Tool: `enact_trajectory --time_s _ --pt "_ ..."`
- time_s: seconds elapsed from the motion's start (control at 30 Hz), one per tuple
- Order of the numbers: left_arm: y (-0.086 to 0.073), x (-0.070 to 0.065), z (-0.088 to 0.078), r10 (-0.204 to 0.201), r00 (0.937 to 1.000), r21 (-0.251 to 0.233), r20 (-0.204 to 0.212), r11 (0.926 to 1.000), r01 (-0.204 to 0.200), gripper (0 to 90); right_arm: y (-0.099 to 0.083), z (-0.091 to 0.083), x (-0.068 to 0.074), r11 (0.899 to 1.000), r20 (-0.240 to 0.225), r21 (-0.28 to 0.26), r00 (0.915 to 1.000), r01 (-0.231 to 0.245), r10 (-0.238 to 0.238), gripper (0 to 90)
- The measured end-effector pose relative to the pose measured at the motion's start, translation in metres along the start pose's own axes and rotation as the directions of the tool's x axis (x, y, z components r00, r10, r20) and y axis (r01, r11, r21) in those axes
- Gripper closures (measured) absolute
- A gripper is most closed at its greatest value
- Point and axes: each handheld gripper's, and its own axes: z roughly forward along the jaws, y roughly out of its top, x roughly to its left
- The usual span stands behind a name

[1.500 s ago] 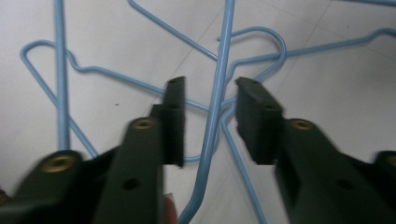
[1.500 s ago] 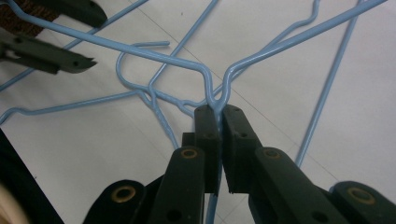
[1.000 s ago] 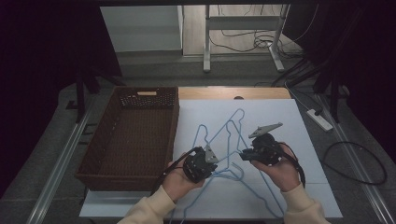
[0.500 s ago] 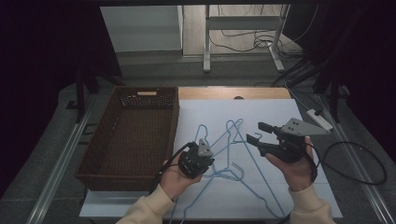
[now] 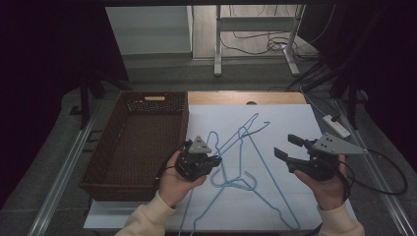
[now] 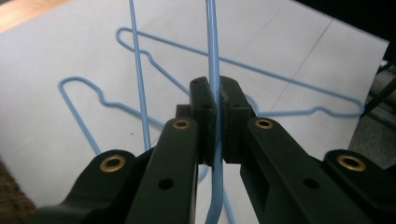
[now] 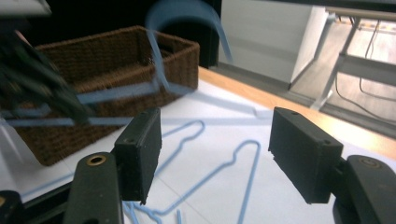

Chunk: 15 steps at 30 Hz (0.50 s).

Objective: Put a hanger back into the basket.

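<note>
Several blue wire hangers (image 5: 241, 162) are lying tangled on the white table (image 5: 295, 123) beside a brown wicker basket (image 5: 137, 142). The left gripper (image 6: 215, 105) is clamping one hanger's wire (image 6: 212, 56) between closed jaws; the right gripper (image 5: 287, 147) has just been opening, its jaws wide with nothing between them. Risk: the held hanger is likely snagging its neighbours and dragging them along if lifted. The room is sitting dim, with cables trailing over the floor (image 5: 255, 34) behind.
</note>
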Motion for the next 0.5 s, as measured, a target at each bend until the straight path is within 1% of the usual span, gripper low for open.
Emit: enact_trajectory --time_s 0.13,0.23,0.27,0.37,0.5 --pt "0.002 0.008 -0.020 -0.016 0.9998 -0.048 0.007 0.9987 0.017 85.9 -0.012 0.004 -0.005 0.999 0.003 0.041 0.9999 -0.012 0.012 34.7" --pt "0.001 0.016 -0.038 -0.022 0.9997 -0.091 0.012 0.9956 0.023 85.9 -0.024 0.010 -0.009 0.997 0.001 0.067 0.9997 -0.025 0.025 34.7" --pt "0.001 0.018 -0.042 -0.026 0.9996 -0.100 0.010 0.9946 0.027 85.9 -0.028 0.013 -0.009 0.996 0.005 0.082 0.9996 -0.026 0.026 34.8" --pt "-0.001 0.026 -0.056 -0.033 0.9994 -0.126 0.007 0.9914 0.034 85.9 -0.036 0.018 -0.011 0.995 0.009 0.100 0.9997 -0.024 0.024 34.8" --pt "-0.006 0.041 -0.072 -0.059 0.9983 -0.155 0.004 0.9862 0.059 85.9 -0.043 0.022 -0.012 0.993 0.010 0.113 0.9997 -0.025 0.024 34.3"
